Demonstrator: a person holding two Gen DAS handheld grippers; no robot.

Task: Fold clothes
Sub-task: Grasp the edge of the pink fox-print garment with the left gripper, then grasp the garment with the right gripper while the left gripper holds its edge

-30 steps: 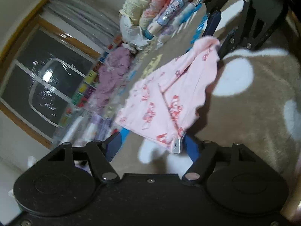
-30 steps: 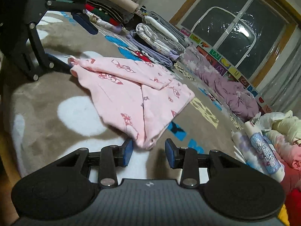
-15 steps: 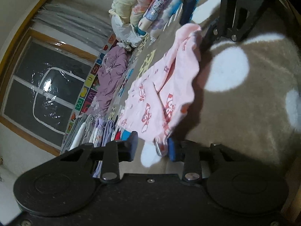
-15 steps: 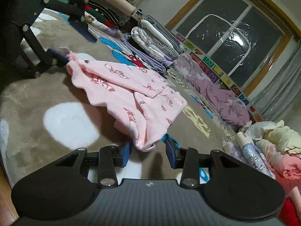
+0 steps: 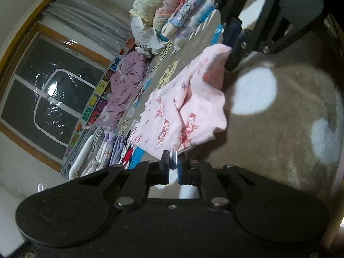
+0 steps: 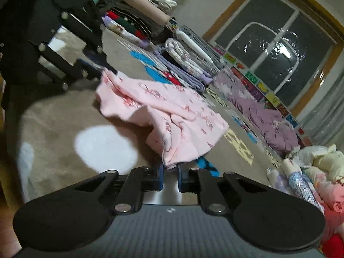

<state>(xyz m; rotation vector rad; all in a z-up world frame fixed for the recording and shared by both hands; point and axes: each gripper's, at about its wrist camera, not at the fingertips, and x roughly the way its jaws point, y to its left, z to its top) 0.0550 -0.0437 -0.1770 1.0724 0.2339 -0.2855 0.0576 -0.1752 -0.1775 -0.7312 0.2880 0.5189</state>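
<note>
Left gripper [image 5: 173,165] is pinched nearly shut on one near corner of the pink printed garment [image 5: 182,111], the white tag end caught between its blue pads; right gripper [image 6: 171,169] is closed to a narrow gap around the other near corner, fabric bunched between the fingers. Each wrist view shows the opposite gripper at the far end of that hem, so the two hold one edge between them. The garment [image 6: 169,116] is lifted along that edge and sags in the middle, its far part lying on the tan carpet with white spots [image 6: 103,146], roughly mid-carpet. Likely step: carry the held edge over to the far edge for a half fold. To do it well: keep both grips firm, spread the hands until the sag is gone, travel level and in step so the edge stays straight, lower onto the resting layer and line up the corners before letting go. Risk: the left grip looks to be mostly on the tag, so it may slip under tension. Beyond the garment, folded stacks [image 6: 189,56] line the carpet's far edge, then a purple bundle [image 6: 264,116], with a loose pile of unfolded clothes [image 5: 163,6] past it.
</note>
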